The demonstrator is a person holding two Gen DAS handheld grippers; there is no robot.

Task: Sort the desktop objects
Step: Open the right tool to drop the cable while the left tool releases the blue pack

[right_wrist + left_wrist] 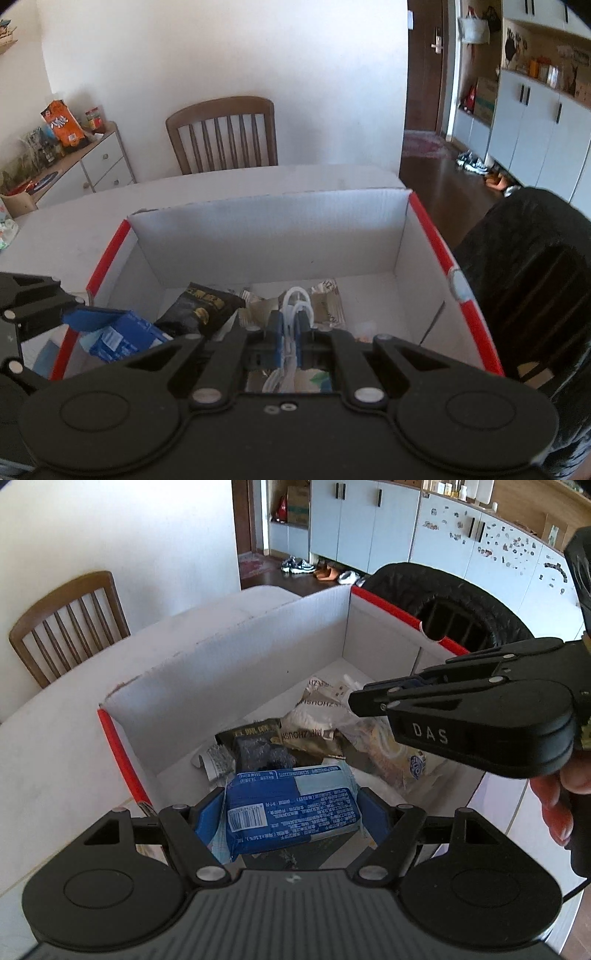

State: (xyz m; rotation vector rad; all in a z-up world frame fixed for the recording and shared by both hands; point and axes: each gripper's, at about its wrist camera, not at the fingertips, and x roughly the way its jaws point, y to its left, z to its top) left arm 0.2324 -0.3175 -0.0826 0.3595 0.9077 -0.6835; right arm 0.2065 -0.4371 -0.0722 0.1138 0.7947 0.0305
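Observation:
A white cardboard box with red edges (236, 657) (266, 229) stands on the white table. Several snack packets lie in it, among them a black packet (258, 746) (201, 306) and pale wrappers (317, 716). My left gripper (291, 805) is shut on a blue snack packet (291, 805) (118, 336) and holds it over the box's near end. My right gripper (290, 325) is shut on a coiled white cable (295, 299) above the box; it also shows in the left wrist view (373, 698).
A bin lined with a black bag (447, 605) (535, 291) stands right of the box. A wooden chair (225, 133) (70, 624) is at the table's far side. A low cabinet with clutter (74, 158) is far left. Cupboards (369, 520) line the back.

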